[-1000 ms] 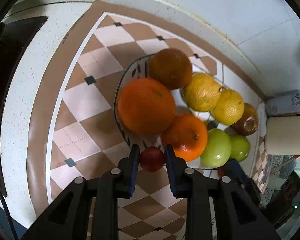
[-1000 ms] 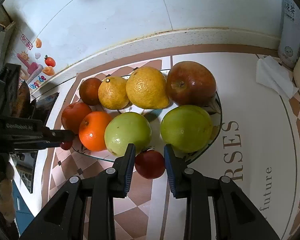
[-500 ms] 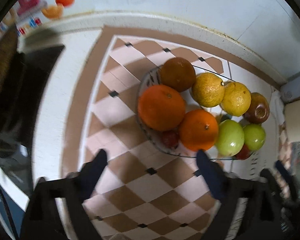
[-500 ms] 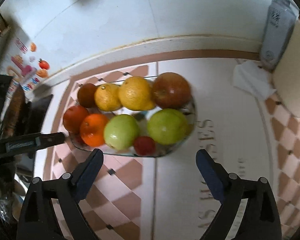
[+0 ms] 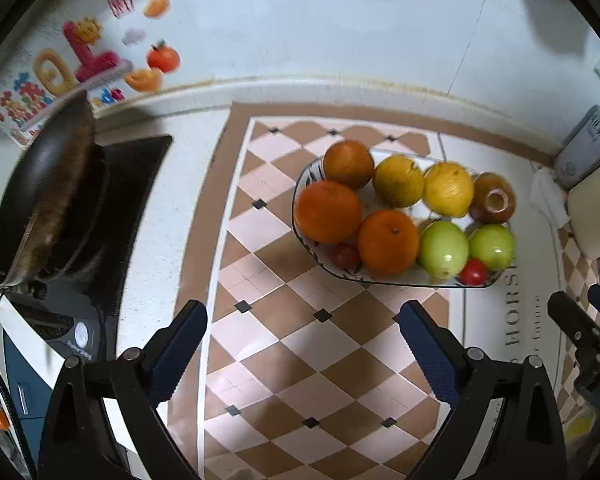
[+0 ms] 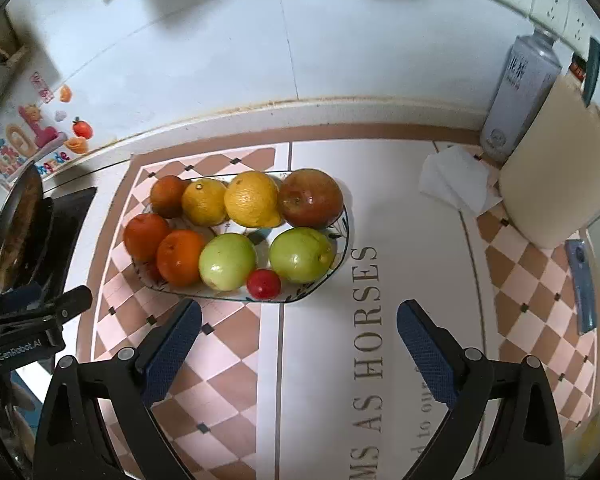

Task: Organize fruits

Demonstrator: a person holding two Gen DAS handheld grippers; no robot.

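A glass plate (image 5: 400,282) (image 6: 346,240) on the chequered mat holds oranges (image 5: 327,211), lemons (image 6: 252,199), a red apple (image 6: 311,198) and two green apples (image 6: 300,255). A dark cherry tomato (image 5: 346,255) lies at the plate's front left, a bright red one (image 6: 263,283) at its front between the green apples. My left gripper (image 5: 302,312) hangs above the mat in front of the plate, jaws opening wide, nothing between them. My right gripper (image 6: 299,310) hangs likewise on the plate's right, jaws opening and empty.
A dark pan (image 5: 44,200) sits on a black cooker at the left. At the right stand a grey bottle (image 6: 516,96), a cream paper roll (image 6: 560,168) and a crumpled tissue (image 6: 456,180). Tiled wall with stickers runs behind.
Both grippers let go of their cherry tomatoes, which now lie on the plate's front edge. Both opened wide and rose back from the plate.
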